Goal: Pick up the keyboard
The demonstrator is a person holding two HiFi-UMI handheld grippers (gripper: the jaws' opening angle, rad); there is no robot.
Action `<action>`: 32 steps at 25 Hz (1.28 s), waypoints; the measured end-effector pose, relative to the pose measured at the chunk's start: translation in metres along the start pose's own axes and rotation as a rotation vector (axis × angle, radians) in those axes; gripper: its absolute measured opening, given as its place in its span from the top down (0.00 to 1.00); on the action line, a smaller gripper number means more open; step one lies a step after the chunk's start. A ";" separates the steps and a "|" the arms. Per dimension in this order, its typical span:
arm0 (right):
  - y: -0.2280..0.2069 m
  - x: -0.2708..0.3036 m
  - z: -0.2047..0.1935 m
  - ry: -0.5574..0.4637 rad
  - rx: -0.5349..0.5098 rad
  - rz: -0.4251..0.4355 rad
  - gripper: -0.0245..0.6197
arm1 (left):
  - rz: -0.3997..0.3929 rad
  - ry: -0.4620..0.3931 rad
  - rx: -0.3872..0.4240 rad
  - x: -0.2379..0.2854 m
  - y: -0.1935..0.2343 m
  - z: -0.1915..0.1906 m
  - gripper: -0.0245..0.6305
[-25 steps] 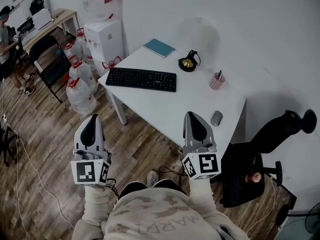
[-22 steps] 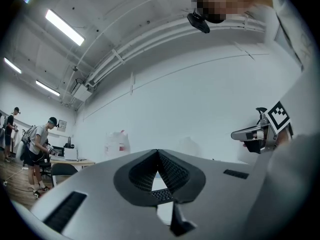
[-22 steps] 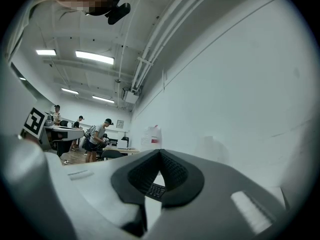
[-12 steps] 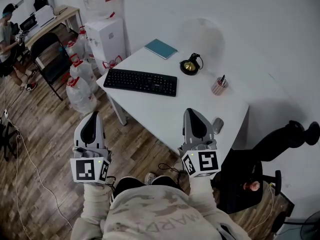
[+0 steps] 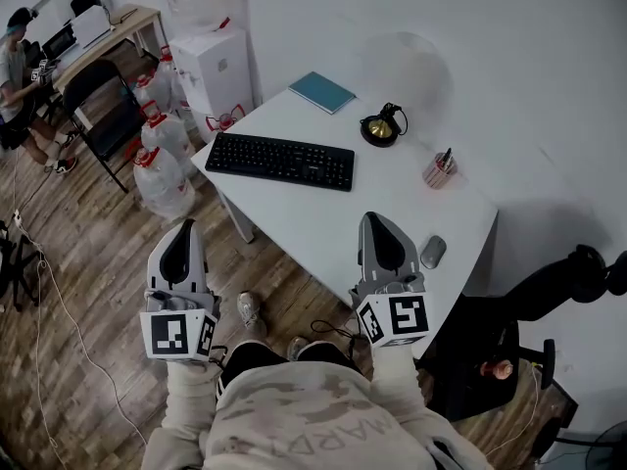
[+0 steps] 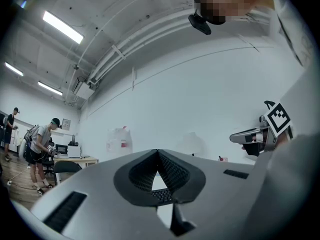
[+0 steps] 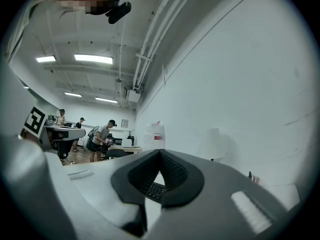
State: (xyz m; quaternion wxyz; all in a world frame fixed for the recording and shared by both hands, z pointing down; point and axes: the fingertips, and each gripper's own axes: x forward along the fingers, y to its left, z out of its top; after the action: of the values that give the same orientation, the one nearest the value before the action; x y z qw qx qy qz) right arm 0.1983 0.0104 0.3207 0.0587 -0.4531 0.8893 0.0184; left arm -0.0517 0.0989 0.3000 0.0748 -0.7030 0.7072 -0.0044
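Note:
A black keyboard (image 5: 279,161) lies flat on the white table (image 5: 323,213), toward its far left part. My left gripper (image 5: 183,226) is shut and empty, held over the wood floor in front of the table's left corner. My right gripper (image 5: 373,219) is also shut and empty, its tip over the table's front edge, left of a grey mouse (image 5: 432,252). Both point toward the table and are well short of the keyboard. In the left gripper view the closed jaws (image 6: 158,152) leave a small gap that shows keyboard keys (image 6: 161,194); the right gripper view (image 7: 160,152) shows the same keys (image 7: 155,189).
On the table stand a teal notebook (image 5: 322,92), a small black-and-gold lamp (image 5: 380,127) and a pen cup (image 5: 440,171). Water bottles (image 5: 162,179) and a dispenser (image 5: 220,67) crowd the table's left side. A black office chair (image 5: 529,306) is at the right. A person (image 5: 15,76) sits far left.
Both grippers have been carried forward toward the table, still shut. The right one's tip now reaches past the mouse's level at the front edge.

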 end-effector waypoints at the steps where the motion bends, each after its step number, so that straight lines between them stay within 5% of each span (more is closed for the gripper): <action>1: -0.002 0.003 -0.001 0.000 -0.001 -0.004 0.95 | -0.003 -0.001 -0.004 0.004 0.001 -0.001 0.96; 32: 0.001 0.173 -0.012 0.005 -0.031 -0.163 0.95 | -0.152 -0.003 -0.042 0.179 0.116 -0.030 0.96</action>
State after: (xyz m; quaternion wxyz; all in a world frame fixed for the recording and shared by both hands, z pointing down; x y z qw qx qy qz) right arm 0.0956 -0.1296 0.3117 0.0507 -0.5249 0.8493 0.0261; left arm -0.1708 -0.0810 0.2984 0.0607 -0.7560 0.6517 0.0056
